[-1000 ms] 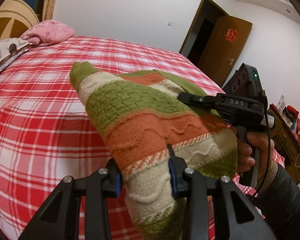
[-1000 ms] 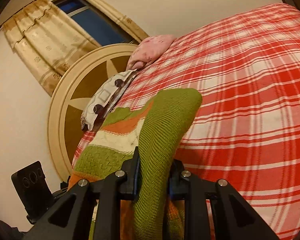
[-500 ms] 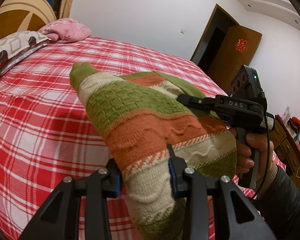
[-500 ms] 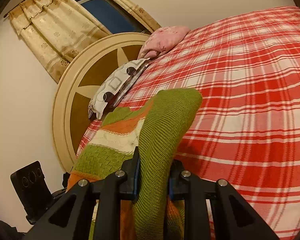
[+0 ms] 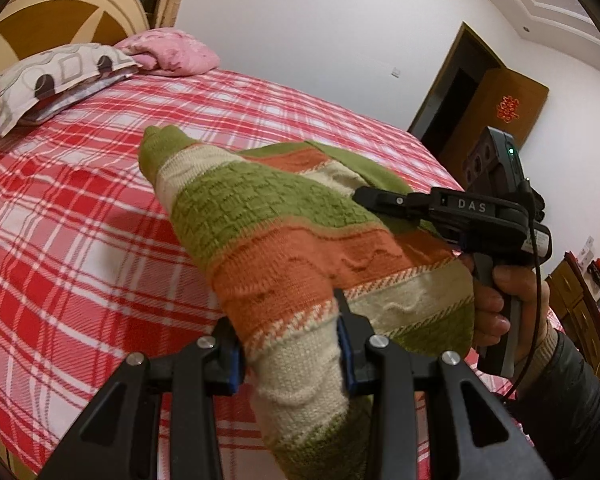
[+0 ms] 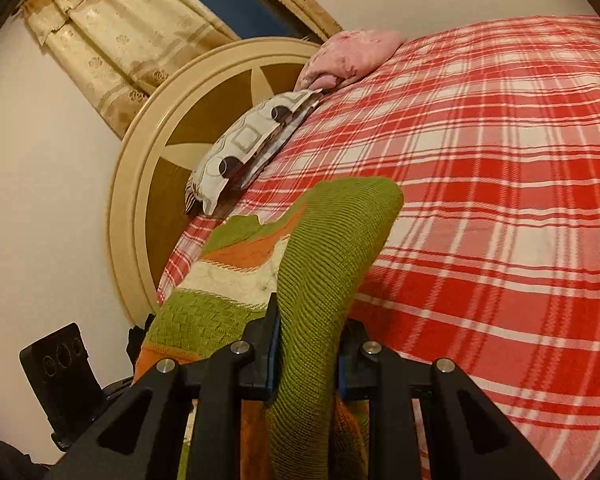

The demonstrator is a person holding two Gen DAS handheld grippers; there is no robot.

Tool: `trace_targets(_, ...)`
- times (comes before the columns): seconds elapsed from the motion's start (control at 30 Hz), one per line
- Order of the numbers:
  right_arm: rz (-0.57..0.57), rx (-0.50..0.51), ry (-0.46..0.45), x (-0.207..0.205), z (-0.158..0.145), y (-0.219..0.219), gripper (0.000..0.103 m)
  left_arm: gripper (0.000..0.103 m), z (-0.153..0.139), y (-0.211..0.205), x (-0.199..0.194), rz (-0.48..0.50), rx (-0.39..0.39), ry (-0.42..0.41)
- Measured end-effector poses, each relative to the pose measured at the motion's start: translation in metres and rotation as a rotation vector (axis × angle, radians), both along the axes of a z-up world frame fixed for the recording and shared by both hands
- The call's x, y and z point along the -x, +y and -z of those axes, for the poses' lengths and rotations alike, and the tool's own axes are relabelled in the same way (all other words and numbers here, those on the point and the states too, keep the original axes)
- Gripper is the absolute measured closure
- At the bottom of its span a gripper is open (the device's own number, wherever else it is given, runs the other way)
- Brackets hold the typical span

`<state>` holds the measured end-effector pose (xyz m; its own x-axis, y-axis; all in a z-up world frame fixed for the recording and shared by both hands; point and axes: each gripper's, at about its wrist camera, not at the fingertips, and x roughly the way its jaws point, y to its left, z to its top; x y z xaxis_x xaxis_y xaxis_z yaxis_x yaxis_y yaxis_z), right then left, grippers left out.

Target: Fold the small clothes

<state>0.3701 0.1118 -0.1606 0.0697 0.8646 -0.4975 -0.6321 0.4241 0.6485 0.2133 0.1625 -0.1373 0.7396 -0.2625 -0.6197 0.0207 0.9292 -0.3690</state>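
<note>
A small knitted sweater (image 5: 284, 236) with green, orange and cream stripes hangs in the air above the red plaid bed (image 5: 68, 216). My left gripper (image 5: 290, 352) is shut on its cream-striped part at the bottom of the left wrist view. My right gripper (image 6: 306, 356) is shut on a green ribbed edge of the sweater (image 6: 332, 248). In the left wrist view the right gripper (image 5: 384, 200) shows from the side at the sweater's far edge, held by a hand (image 5: 512, 304). The sweater's lower part is hidden behind the fingers.
A patterned pillow (image 5: 56, 76) and a pink pillow (image 5: 172, 52) lie at the head of the bed by a round headboard (image 6: 172, 148). Curtains (image 6: 112, 36) hang behind it. An open brown door (image 5: 504, 112) and wooden furniture (image 5: 584, 300) stand beyond the bed's far side.
Both grippers have carried the sweater across the bed towards the headboard; the pillows and headboard now show larger. Both grips on the sweater are unchanged.
</note>
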Motion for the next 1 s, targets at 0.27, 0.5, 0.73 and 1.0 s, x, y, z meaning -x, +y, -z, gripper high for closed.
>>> trace_targets(0.27, -0.029, 0.044, 0.031, 0.004, 0.025, 0.033, 0.082, 0.066, 0.022, 0.019, 0.004, -0.040, 0.021, 0.047)
trace_targets(0.5, -0.021, 0.106, 0.069, 0.002, 0.057, 0.042, 0.081, 0.065, 0.049, 0.021, 0.005, -0.059, 0.023, 0.095)
trace_targets(0.73, 0.009, 0.103, 0.115, 0.016, 0.061, 0.012, 0.062, 0.049, 0.058, 0.024, 0.016, -0.070, 0.004, 0.096)
trace_targets(1.0, -0.052, 0.147, 0.080, 0.089, 0.062, -0.034, 0.065, 0.044, 0.071, 0.019, 0.039, -0.066, -0.052, 0.100)
